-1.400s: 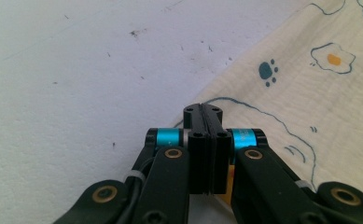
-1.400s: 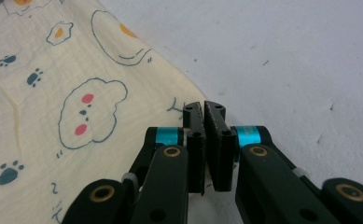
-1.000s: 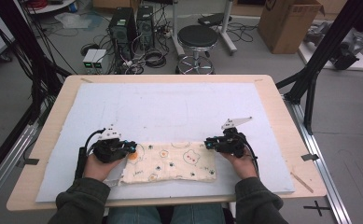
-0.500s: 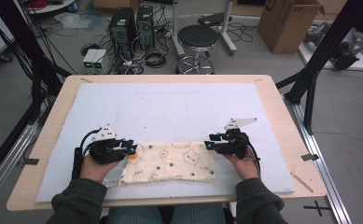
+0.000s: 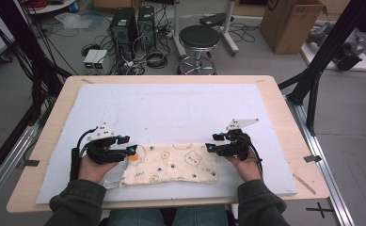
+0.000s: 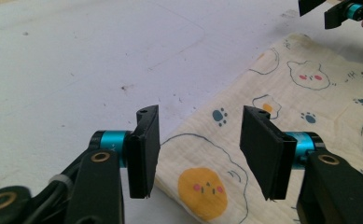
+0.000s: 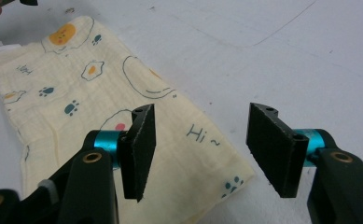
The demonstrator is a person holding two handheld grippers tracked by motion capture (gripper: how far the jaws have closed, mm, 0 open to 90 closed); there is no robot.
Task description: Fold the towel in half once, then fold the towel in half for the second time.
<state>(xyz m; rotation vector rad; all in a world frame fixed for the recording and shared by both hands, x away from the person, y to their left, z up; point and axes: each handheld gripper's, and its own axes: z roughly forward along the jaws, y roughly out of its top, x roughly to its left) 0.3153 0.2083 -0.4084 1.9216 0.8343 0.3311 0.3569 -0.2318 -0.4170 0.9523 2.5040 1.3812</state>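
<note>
A: How is the cloth (image 5: 171,163) expected to handle?

B: It is judged light, soft and limp. The weave looks like crinkled gauze, so it can be gripped without slipping, but it would sag and fold if lifted from one point. Nothing fragile is seen in it.

A: Where should hold be taken?

B: At the two short ends, preferably at the corners, so that it can be kept taut between the hands. The far corners lie nearest the pads.

A: How are the tools set?

B: The left gripper (image 5: 125,145) is spread, with nothing pinched; its jaws have just been opening, and in the left gripper view the cloth's edge (image 6: 207,154) is seen lying under the gap, untouched. The right gripper (image 5: 210,143) is likewise spread and has just been opening, over the other end (image 7: 207,154), with nothing clamped.

A: And where is the cloth?

B: It is laid flat on the white mat (image 5: 171,103), near the front edge of the table (image 5: 284,108), between the two hands.

A: Its look?

B: Pale cream, folded to a long rectangle, printed with fried eggs, blue paw prints, outlined animal faces and the word "Hi". A small label is seen at the left end.
</note>
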